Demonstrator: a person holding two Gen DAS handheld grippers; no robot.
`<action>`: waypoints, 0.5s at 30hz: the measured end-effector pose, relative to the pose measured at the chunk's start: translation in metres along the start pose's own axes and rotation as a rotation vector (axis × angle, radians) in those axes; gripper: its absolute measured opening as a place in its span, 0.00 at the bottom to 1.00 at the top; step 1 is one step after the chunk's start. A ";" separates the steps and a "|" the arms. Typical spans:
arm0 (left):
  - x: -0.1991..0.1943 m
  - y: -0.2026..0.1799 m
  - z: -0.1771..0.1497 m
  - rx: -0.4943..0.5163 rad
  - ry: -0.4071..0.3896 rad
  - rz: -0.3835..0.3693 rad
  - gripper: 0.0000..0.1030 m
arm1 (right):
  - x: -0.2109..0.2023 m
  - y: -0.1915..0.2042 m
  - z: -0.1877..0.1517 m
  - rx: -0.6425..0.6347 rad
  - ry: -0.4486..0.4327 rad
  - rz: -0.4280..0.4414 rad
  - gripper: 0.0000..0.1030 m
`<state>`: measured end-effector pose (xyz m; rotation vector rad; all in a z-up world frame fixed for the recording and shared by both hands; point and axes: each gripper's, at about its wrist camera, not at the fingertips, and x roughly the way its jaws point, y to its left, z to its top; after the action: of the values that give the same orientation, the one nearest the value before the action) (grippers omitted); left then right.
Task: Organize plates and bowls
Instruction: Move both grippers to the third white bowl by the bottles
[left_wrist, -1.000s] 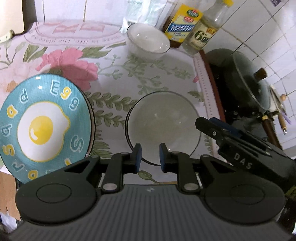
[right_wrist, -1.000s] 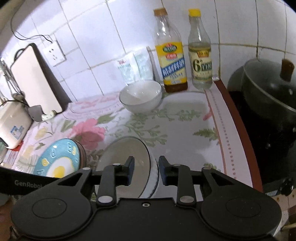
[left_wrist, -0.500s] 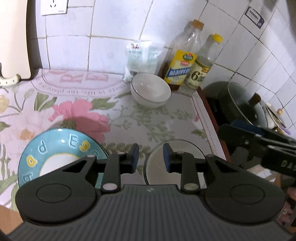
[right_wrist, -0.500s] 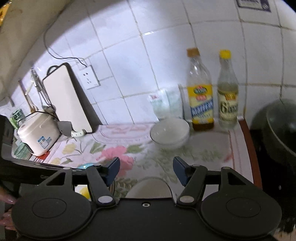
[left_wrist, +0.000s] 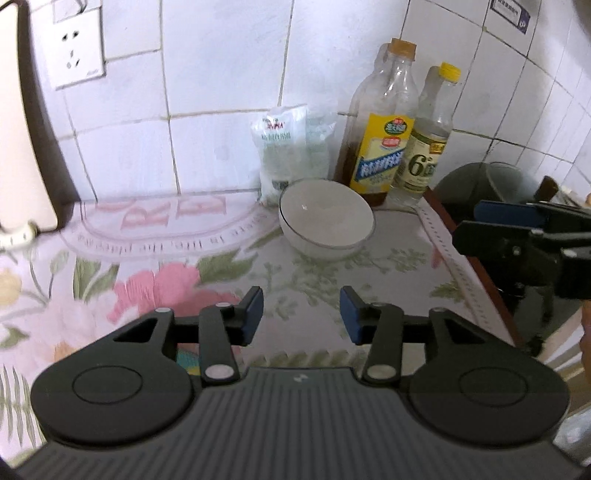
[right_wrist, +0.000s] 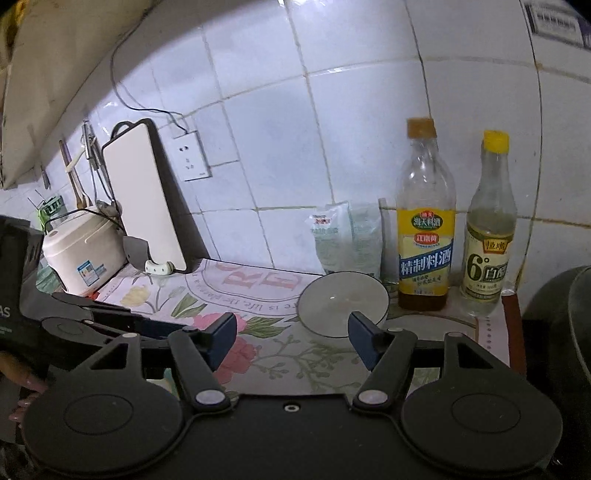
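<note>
A white bowl with a dark rim stands at the back of the flowered counter cloth, also the bowl in the right wrist view. My left gripper hovers short of it, its jaws opening with only cloth showing between them. A blue sliver of the egg plate peeks out under its left finger. My right gripper is also opening and holds nothing; the bowl lies just beyond its right fingertip. Each gripper shows in the other's view: the right gripper at right, the left gripper at left.
Two bottles and a white bag stand against the tiled wall behind the bowl. A cutting board and a rice cooker are at the left. A dark lidded pan sits past the counter's right edge.
Both views have swung up from the near bowl and the egg plate, which dropped out of sight under the gripper bodies. Both pairs of jaws have spread wider.
</note>
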<state>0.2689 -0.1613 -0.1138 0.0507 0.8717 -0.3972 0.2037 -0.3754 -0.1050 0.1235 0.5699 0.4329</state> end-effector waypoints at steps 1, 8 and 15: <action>0.005 0.000 0.002 0.010 -0.009 0.010 0.47 | 0.005 -0.008 0.001 0.009 0.004 0.012 0.70; 0.033 0.005 0.016 -0.077 -0.026 0.000 0.48 | 0.049 -0.055 -0.011 0.170 0.046 0.112 0.70; 0.080 0.022 0.030 -0.264 0.010 -0.032 0.46 | 0.097 -0.095 -0.021 0.414 0.107 0.098 0.70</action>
<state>0.3451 -0.1731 -0.1574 -0.2053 0.9296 -0.3090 0.2996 -0.4199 -0.1926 0.5290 0.7560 0.4132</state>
